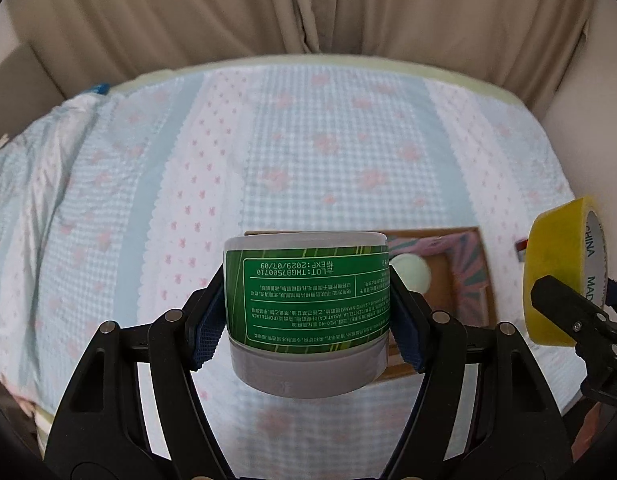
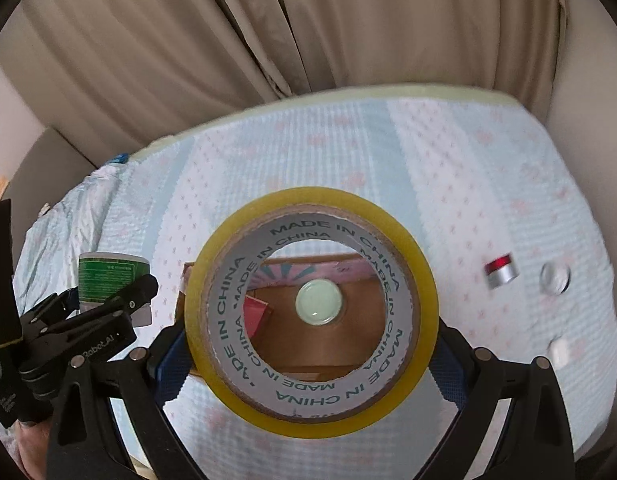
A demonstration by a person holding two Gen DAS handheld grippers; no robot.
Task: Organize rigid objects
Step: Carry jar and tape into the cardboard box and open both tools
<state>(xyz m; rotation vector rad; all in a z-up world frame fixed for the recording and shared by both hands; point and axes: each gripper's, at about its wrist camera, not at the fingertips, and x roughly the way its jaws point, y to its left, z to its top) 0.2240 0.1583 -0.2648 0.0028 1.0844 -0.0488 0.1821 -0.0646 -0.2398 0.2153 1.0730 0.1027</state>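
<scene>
Jaws of the left gripper (image 1: 308, 312) are clamped on a green-labelled white jar (image 1: 308, 312), blue pads (image 1: 206, 330) pressing its sides and its printed label upside down to the camera, lifted above the bed. Jaws of the right gripper (image 2: 310, 356) grip a roll of yellowish tape (image 2: 310, 308) edge-on, its core reading "MADE IN CHINA". Through the roll's hole, an open cardboard box (image 2: 340, 344) lies on the bed, holding a pale green round lid (image 2: 319, 303) and a pink item (image 2: 255, 312). Right of the box, well apart, a small red-and-silver object (image 2: 500, 271) and a clear round piece (image 2: 554, 278) rest on the bedspread (image 1: 268, 152), a light blue and white checked cover with pink flowers. Beige curtains (image 1: 308, 12) hang behind the bed.
</scene>
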